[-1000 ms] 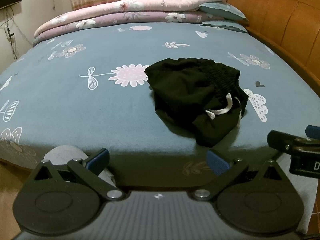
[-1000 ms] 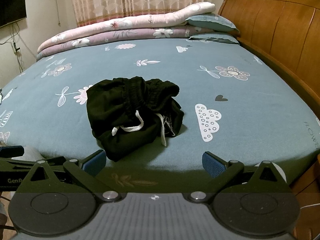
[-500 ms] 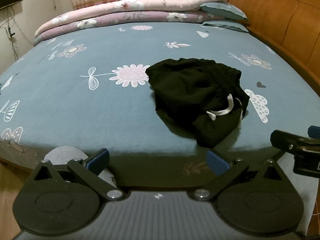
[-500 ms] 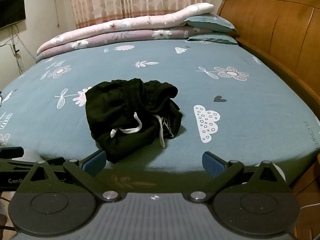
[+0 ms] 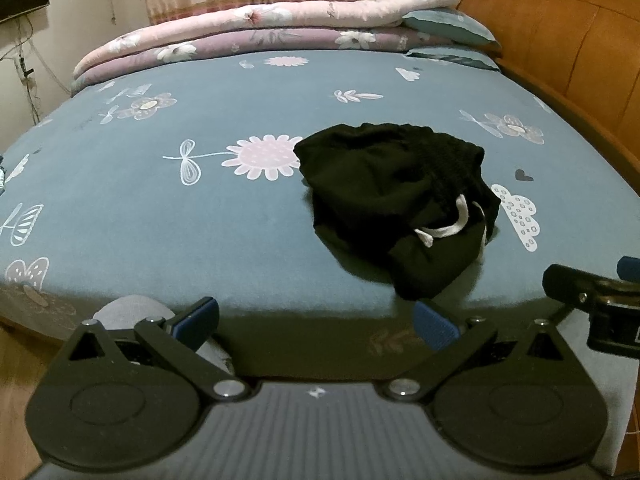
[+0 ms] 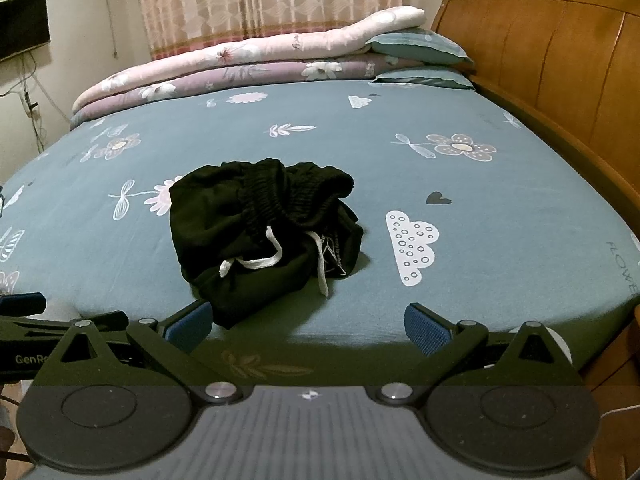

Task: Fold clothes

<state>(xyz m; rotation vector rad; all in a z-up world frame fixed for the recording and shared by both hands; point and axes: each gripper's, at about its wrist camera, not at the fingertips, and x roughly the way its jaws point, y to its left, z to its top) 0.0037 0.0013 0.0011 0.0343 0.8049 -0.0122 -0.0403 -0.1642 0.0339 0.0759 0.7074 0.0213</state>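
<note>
Black shorts (image 6: 260,236), the garment to be folded, lie in a crumpled heap on the blue floral bedsheet (image 6: 500,240), near the front edge of the bed and well short of its middle. An elasticated waistband is bunched across the top of the heap, a white drawstring (image 6: 256,258) trails over the front, and a small printed label shows on the right side in the right wrist view. In the left wrist view the same heap (image 5: 394,204) sits to the right of centre, beside a large pink flower print and a white cloud print. Left gripper (image 5: 316,322): fingers spread wide apart, grasping nothing, poised at the bed's front edge and not touching the cloth. Right gripper (image 6: 308,326): fingers likewise spread and empty, its left blue pad just in front of the lowest corner of the heap; contact cannot be confirmed. Folded quilts (image 6: 248,64) and pillows lie at the far end against the curtain, next to the wooden headboard (image 6: 560,80). Judged from this arrangement, the task is at its very beginning: no fold has been made and no edge is laid flat. Remaining work would include taking hold of the garment, spreading it out smooth on the sheet, and then folding it.
</note>
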